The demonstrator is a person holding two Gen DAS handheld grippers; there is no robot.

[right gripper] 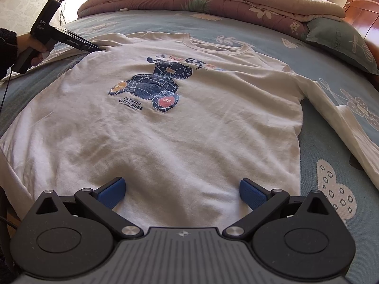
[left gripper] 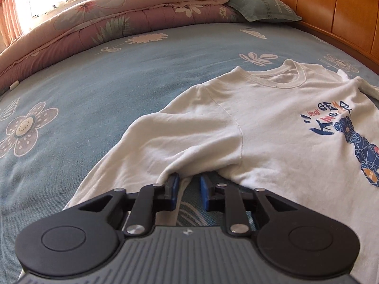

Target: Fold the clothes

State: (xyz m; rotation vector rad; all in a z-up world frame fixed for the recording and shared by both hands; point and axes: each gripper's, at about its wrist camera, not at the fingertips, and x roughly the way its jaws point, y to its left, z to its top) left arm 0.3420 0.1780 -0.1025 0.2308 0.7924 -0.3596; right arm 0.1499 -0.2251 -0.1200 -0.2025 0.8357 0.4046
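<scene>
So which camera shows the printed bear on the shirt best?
The right wrist view: the whole bear print sits near the middle of the white shirt. The left wrist view catches only part of it, cut off at the right edge.

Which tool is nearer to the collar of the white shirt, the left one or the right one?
Left. The left tool is at the armpit beside the sleeve, close to the collar. The right tool is over the bottom hem of the white shirt, far from it.
</scene>
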